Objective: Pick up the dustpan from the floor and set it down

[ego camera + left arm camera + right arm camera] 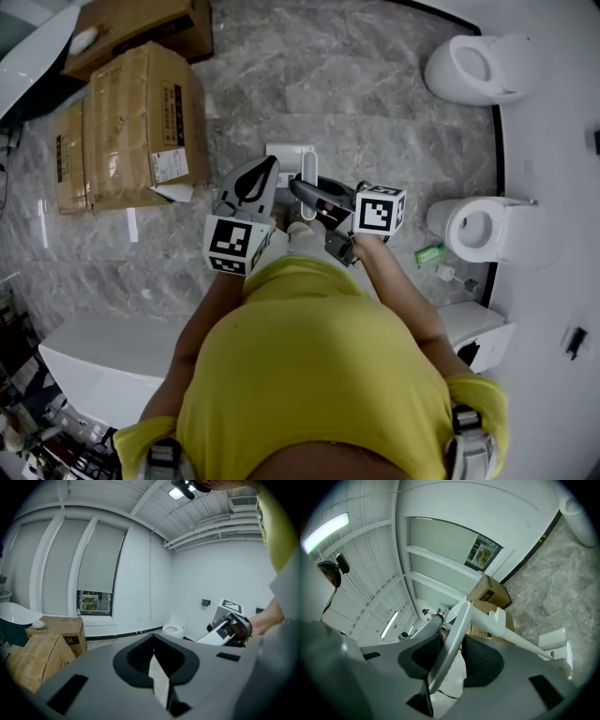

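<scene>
The white dustpan [287,151] hangs low over the grey marble floor in front of me, its long handle [309,172] rising up to my right gripper [306,191]. In the right gripper view the gripper [452,649] is shut on the flat top of that handle [458,629]; the pole slants down to the pan [553,641] at lower right. My left gripper [257,180] is level beside it, to the left. In its own view the left gripper [153,661] has its black pads together at the tips, nothing held, and the right gripper [228,624] shows off to the right.
Stacked cardboard boxes [141,127] stand to the left, also seen in the left gripper view as boxes [40,651]. White toilets [480,66] [480,230] line the right wall. A white tub [98,364] is at lower left. A small green item [429,253] lies on the floor.
</scene>
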